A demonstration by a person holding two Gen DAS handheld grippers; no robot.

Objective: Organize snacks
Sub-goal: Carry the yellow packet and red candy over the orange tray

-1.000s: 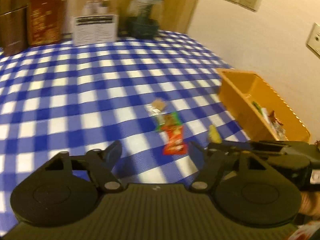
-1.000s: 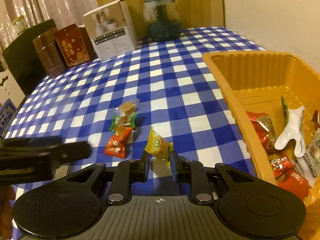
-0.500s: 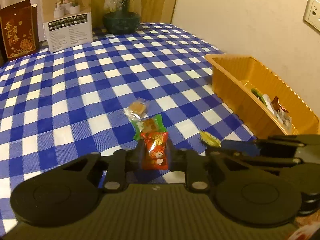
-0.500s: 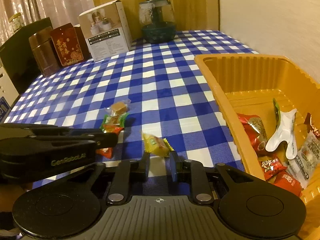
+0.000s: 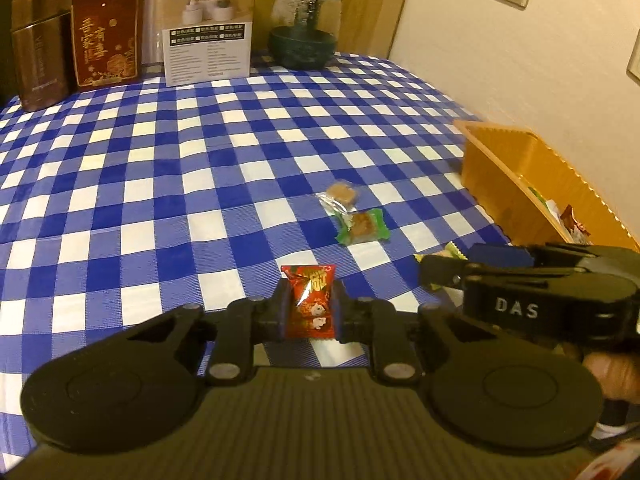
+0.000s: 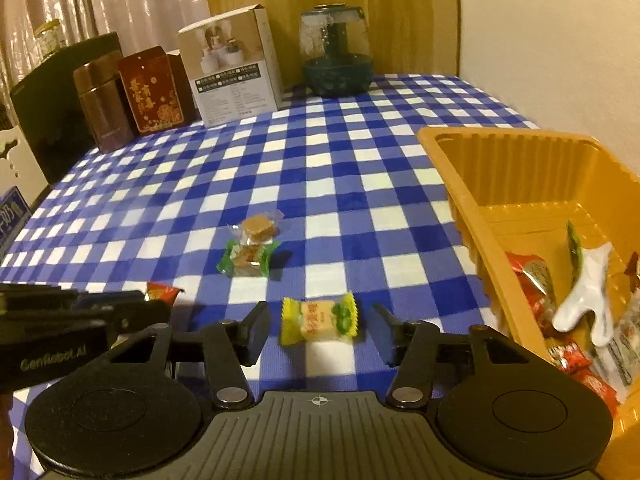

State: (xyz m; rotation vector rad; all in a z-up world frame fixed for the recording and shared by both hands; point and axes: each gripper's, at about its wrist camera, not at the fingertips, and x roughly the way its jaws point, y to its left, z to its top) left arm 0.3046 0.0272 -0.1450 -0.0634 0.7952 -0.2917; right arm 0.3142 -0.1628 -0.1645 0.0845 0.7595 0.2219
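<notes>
- Since a second ago we have closed our left gripper (image 5: 310, 309) on the red snack packet (image 5: 310, 303), which then lay loose on the cloth next to the green-wrapped sweet; its pads now press the packet from both sides.
- Our right gripper (image 6: 319, 330) had the yellow candy (image 6: 319, 317) pinched a second ago; its jaws have just been opening, and the candy now sits between the spread fingers, with a gap showing on each side.
- Whether the yellow candy rests on the checked tablecloth (image 6: 344, 184) or hangs just above it, we cannot tell.
- The green-wrapped sweet (image 6: 247, 257) and the clear-wrapped brown sweet (image 6: 258, 227) lie on the cloth beyond both grippers, just touching each other.
- The orange tray (image 6: 476, 232) stands at our right near the wall, and several packets lie in it: red ones, a white wrapper and a green-edged one.
- From the left wrist view we see the right gripper beside ours, its body lettered "DAS", with part of a hand (image 5: 612, 372) behind it.
- From the right wrist view the left gripper reaches in from the left edge, a corner of the red packet showing at its tip.
- At the far edge of the table stand a brown tin (image 5: 38, 46), a red box (image 5: 106, 34) with gold lettering, a white carton (image 5: 208, 24) and a glass jar (image 5: 306, 24) on a dark green base.
</notes>
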